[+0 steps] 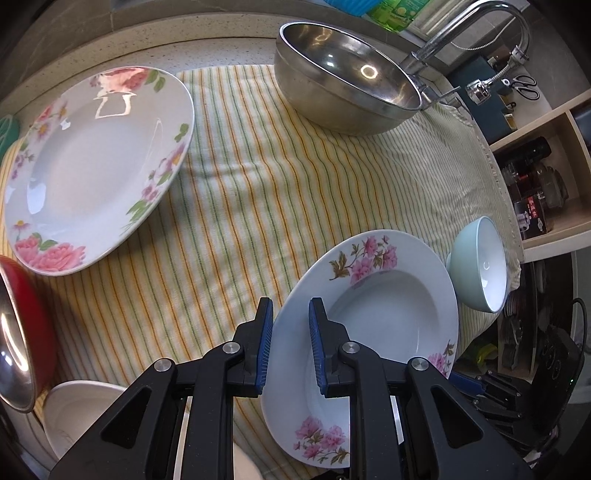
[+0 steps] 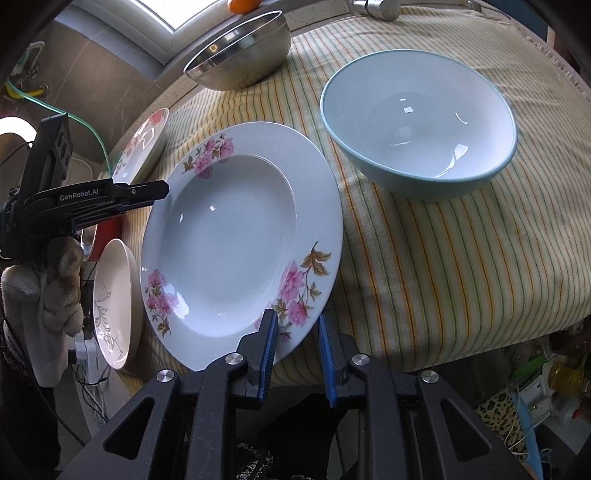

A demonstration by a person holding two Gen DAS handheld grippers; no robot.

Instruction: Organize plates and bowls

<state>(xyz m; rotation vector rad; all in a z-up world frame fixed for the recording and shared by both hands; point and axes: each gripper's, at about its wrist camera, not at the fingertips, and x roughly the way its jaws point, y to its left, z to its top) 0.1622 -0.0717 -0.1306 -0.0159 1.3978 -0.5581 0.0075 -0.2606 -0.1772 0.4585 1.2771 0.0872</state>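
Note:
A deep white plate with pink flowers lies on the striped cloth. My left gripper is open, its jaws either side of the plate's left rim. It also shows from the side in the right wrist view. My right gripper is open, its jaws astride the plate's near rim. A pale blue bowl stands right of the plate. A flat flowered plate lies at the far left. A steel bowl stands at the back.
A red-sided steel bowl and a small white dish sit at the left edge. A tap rises behind the steel bowl. Shelves with jars stand beyond the right edge of the cloth.

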